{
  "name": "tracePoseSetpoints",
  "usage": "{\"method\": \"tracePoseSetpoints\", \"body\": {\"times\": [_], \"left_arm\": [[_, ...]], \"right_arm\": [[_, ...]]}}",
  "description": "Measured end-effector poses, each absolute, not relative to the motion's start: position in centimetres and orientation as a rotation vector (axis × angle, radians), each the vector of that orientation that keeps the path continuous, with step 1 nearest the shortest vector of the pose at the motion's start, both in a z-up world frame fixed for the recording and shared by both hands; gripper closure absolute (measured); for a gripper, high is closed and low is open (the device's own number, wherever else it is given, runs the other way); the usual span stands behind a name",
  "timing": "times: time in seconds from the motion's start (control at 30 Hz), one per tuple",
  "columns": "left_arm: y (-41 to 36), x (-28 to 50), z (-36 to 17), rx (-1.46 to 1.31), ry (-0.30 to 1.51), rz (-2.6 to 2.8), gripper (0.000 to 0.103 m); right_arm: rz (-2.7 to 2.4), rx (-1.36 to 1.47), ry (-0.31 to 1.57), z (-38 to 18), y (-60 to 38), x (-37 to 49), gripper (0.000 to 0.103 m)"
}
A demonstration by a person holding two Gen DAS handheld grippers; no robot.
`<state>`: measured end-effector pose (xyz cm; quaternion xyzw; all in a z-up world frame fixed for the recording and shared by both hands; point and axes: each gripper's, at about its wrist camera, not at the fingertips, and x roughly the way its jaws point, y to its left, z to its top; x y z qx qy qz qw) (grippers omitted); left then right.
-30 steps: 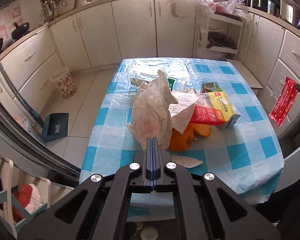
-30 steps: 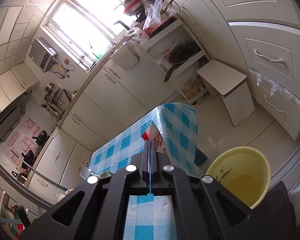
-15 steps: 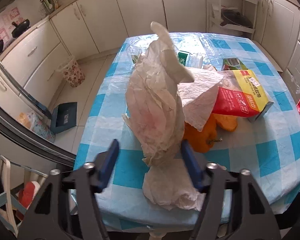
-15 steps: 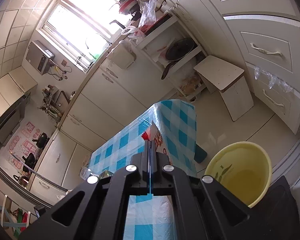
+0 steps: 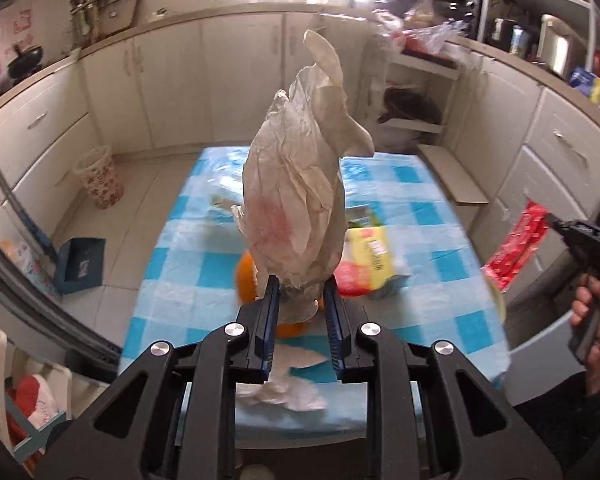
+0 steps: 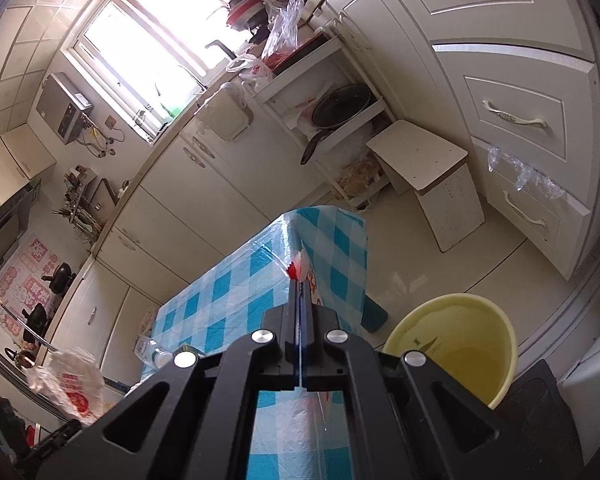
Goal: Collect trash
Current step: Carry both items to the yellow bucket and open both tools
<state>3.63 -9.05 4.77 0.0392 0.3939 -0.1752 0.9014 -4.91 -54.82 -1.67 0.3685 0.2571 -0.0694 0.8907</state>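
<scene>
Left gripper (image 5: 299, 294) pinching crumpled white plastic bag with pink stain (image 5: 296, 204) at base, above blue-checked worktop (image 5: 428, 248). Right gripper (image 6: 300, 286) pressed together on red foil wrapper (image 5: 514, 248), beside worktop near yellow plastic bucket (image 6: 456, 356). Judgement: keep pinch firm, carry bag over bucket before release; loose film may snag.

No lettering can be read; print on the red wrapper (image 5: 514, 247) and yellow packet (image 5: 370, 254) is blurred.
</scene>
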Motion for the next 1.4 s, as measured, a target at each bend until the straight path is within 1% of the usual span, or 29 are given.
{"method": "tracePoseSetpoints", "body": {"times": [0.1, 0.2, 0.37, 0.47, 0.57, 0.67, 0.7, 0.73, 0.77, 0.8, 0.93, 1.0, 1.07, 1.1, 1.13, 1.2, 1.23, 1.37, 1.4], "left_arm": [[-14.5, 2.8, 5.8, 0.079, 0.817, -0.524, 0.082], [-20.4, 2.4, 5.0, 0.099, 0.849, -0.642, 0.081], [-29.8, 2.5, 1.6, 0.127, 0.947, -0.778, 0.081], [-34.4, 2.8, -1.4, 0.132, 1.025, -0.814, 0.081], [-38.2, 3.2, -4.2, 0.149, 1.1, -0.828, 0.081], [-41.1, 3.7, -7.1, 0.163, 1.173, -0.827, 0.081], [-42.0, 3.9, -8.0, 0.164, 1.2, -0.825, 0.081], [-43.1, 4.0, -9.0, 0.167, 1.224, -0.82, 0.081], [-43.7, 4.1, -9.6, 0.173, 1.238, -0.812, 0.081], [-44.3, 4.2, -10.3, 0.176, 1.253, -0.804, 0.081], [-46.2, 4.3, -12.7, 0.205, 1.312, -0.752, 0.081], [-46.9, 4.6, -14.0, 0.225, 1.353, -0.718, 0.081], [-47.7, 4.7, -15.0, 0.253, 1.386, -0.693, 0.075], [-48.0, 4.9, -15.2, 0.256, 1.397, -0.686, 0.069], [-48.3, 5.0, -15.4, 0.255, 1.401, -0.689, 0.065], [-48.6, 5.0, -15.0, 0.255, 1.401, -0.697, 0.06], [-48.7, 5.0, -14.6, 0.256, 1.394, -0.703, 0.058], [-47.8, 5.0, -13.2, 0.237, 1.373, -0.738, 0.056], [-47.4, 5.0, -12.8, 0.233, 1.364, -0.738, 0.051]], "right_arm": [[-0.18, 0.758, 0.569, -2.6, -55.5, -4.5, 0.102], [-0.223, 0.741, 0.621, -3.8, -56.2, -4.0, 0.102], [-0.27, 0.745, 0.756, -7.1, -57.5, -2.8, 0.102], [-0.284, 0.845, 0.849, -10.0, -59.2, -2.6, 0.102], [-0.308, 1.008, 0.815, -11.1, -61.6, -4.0, 0.102], [-0.293, 1.039, 0.724, -9.4, -62.8, -5.5, 0.102], [-0.283, 1.021, 0.711, -8.7, -62.7, -5.5, 0.094], [-0.272, 1.004, 0.7, -8.2, -62.7, -5.6, 0.069], [-0.266, 0.993, 0.694, -8.0, -62.6, -5.5, 0.058], [-0.261, 0.988, 0.706, -8.3, -62.6, -5.3, 0.056], [-0.246, 1.111, 0.821, -11.9, -63.3, -4.1, 0.056], [-0.253, 1.158, 0.817, -12.1, -63.8, -4.3, 0.056], [-0.253, 1.128, 0.772, -10.8, -64.0, -4.7, 0.056], [-0.253, 1.104, 0.745, -9.9, -63.9, -4.9, 0.056], [-0.254, 1.088, 0.719, -9.3, -63.9, -5.0, 0.052], [-0.259, 1.068, 0.682, -8.5, -63.8, -5.2, 0.049], [-0.255, 1.072, 0.665, -8.3, -63.9, -5.2, 0.049], [-0.257, 1.077, 0.621, -7.6, -63.9, -4.6, 0.047], [-0.256, 1.078, 0.612, -7.4, -63.8, -4.4, 0.047]]}}
